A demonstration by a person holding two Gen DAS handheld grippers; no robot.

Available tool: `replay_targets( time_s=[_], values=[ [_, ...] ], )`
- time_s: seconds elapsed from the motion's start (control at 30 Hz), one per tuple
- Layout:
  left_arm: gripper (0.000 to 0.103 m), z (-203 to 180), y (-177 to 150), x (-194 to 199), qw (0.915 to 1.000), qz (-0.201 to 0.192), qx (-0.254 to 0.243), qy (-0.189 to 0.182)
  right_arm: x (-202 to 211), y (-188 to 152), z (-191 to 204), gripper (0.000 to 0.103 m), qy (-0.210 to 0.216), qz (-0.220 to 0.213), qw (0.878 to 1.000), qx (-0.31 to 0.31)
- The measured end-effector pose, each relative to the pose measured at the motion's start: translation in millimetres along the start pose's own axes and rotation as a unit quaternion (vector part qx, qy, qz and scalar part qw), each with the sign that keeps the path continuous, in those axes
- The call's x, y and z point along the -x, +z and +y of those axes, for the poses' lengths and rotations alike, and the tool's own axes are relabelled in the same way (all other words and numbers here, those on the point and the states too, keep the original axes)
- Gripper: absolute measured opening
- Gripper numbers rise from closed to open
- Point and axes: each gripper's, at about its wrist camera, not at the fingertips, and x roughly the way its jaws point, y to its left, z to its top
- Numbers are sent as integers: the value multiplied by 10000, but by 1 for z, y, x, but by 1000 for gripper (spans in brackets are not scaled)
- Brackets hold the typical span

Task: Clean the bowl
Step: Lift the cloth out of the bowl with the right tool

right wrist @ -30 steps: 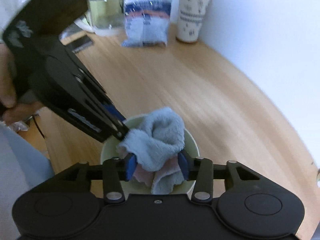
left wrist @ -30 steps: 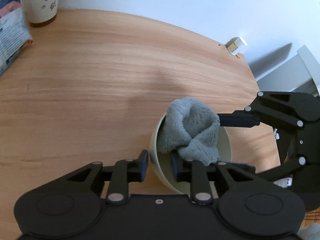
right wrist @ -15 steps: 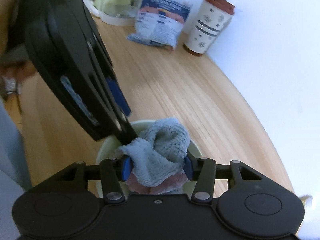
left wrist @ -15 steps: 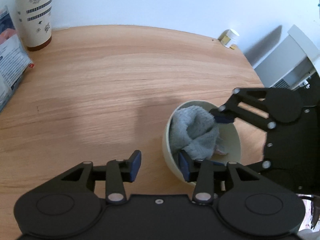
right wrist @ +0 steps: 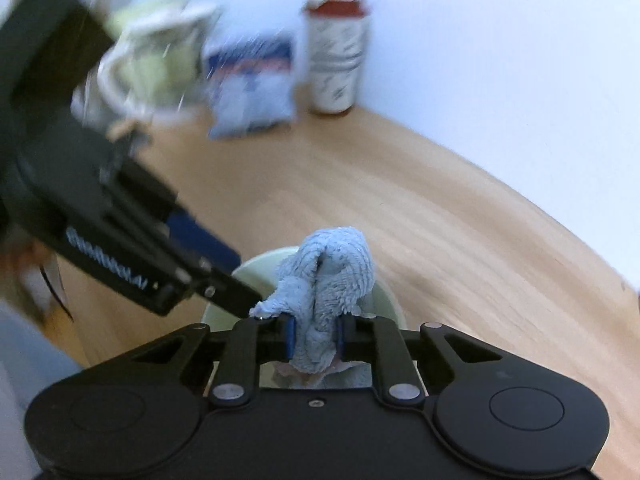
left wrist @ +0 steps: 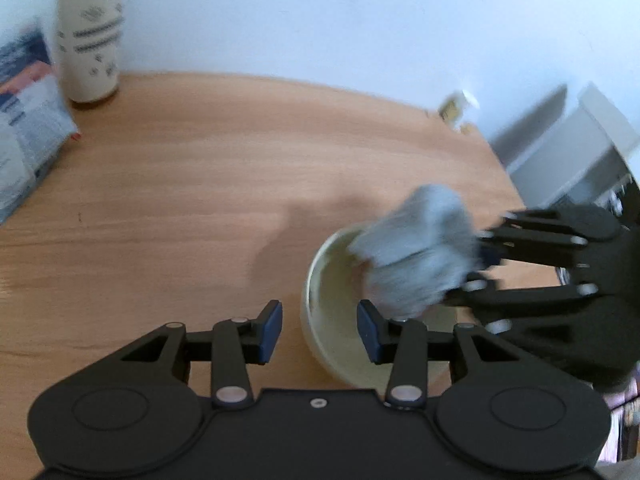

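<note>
Between the right gripper's closing jaws a bunched grey cloth is pinched, hanging over the cream bowl on the wooden table. Just beside it, the left gripper stands parted astride the bowl's near rim, pads clear. Farther back stands a paper cup.

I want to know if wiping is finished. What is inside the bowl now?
The bowl's near inside looks bare. The right gripper, closing on the grey cloth, holds it over the far side, covering that part.
</note>
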Motion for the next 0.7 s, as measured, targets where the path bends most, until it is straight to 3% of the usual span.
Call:
replay_targets(
  time_s=[0.17, 0.3, 0.4, 0.53, 0.7],
  values=[
    [49, -21, -3, -6, 9990, -54, -54, 434, 52, -4, -51, 20, 243, -701, 9933, -887],
    [50, -31, -4, -17, 9971, -64, 112, 749, 76, -14, -82, 20, 316, -871, 9880, -1235],
    [48, -37, -4, -26, 9949, 15, 168, 992, 84, -25, -109, 20, 371, -898, 9825, -1590],
    [49, -39, -2, -34, 9935, 82, 189, 1115, 85, -38, -140, 20, 767, -846, 9727, -2022],
    [49, -38, -1, -38, 9931, 94, 89, 1164, 79, -38, -148, 20, 814, -725, 9742, -1977]
  ],
)
